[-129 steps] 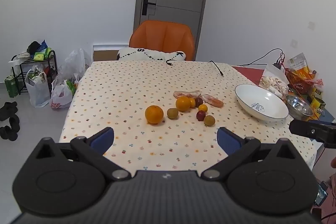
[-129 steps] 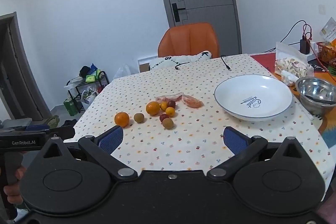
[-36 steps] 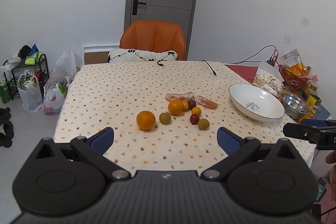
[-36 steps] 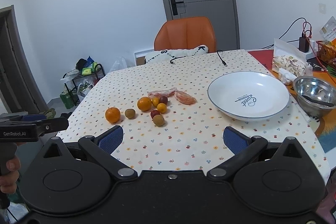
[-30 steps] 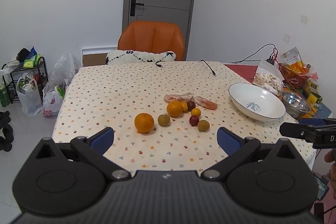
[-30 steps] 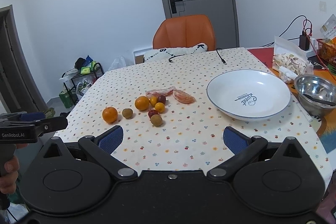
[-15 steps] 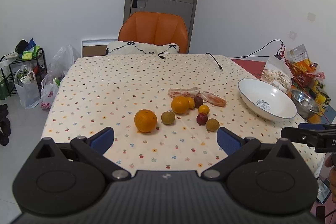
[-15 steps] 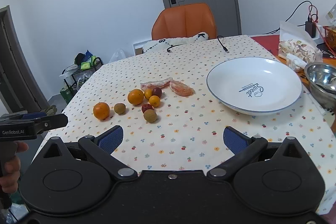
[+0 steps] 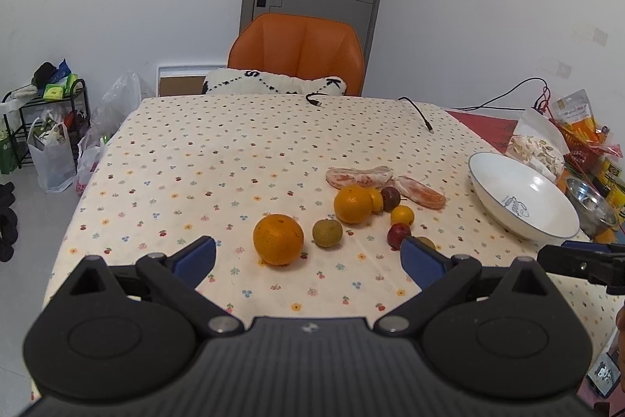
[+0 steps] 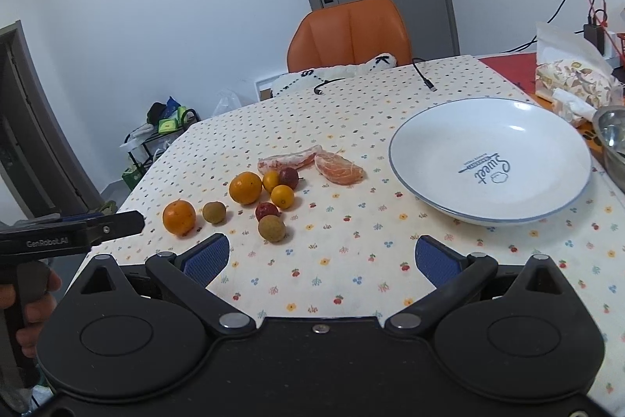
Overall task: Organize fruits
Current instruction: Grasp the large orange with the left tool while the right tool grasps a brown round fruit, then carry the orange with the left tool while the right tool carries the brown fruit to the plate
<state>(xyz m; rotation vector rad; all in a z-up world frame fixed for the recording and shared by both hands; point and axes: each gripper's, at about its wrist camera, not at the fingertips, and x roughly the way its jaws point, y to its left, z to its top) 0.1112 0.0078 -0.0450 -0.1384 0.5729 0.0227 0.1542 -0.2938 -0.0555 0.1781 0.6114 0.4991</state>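
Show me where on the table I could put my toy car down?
Bare tablecloth stretches left of the big orange and back toward the chair. Another strip lies between the fruit cluster and the white bowl. It's crowded among those fruits and at the cluttered right edge.

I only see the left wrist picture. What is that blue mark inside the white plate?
Observer: In the right wrist view the plate carries blue writing that reads "Sweet", with a small drawing beside it.
Visitor: And what is half hidden behind the blue finger on the right?
Observer: A round brown fruit, lying right beside the small red fruit.
Visitor: Is anything written on the tool itself?
Observer: Yes, seen from the side, the left gripper has "GenRobot.AI" printed on it.
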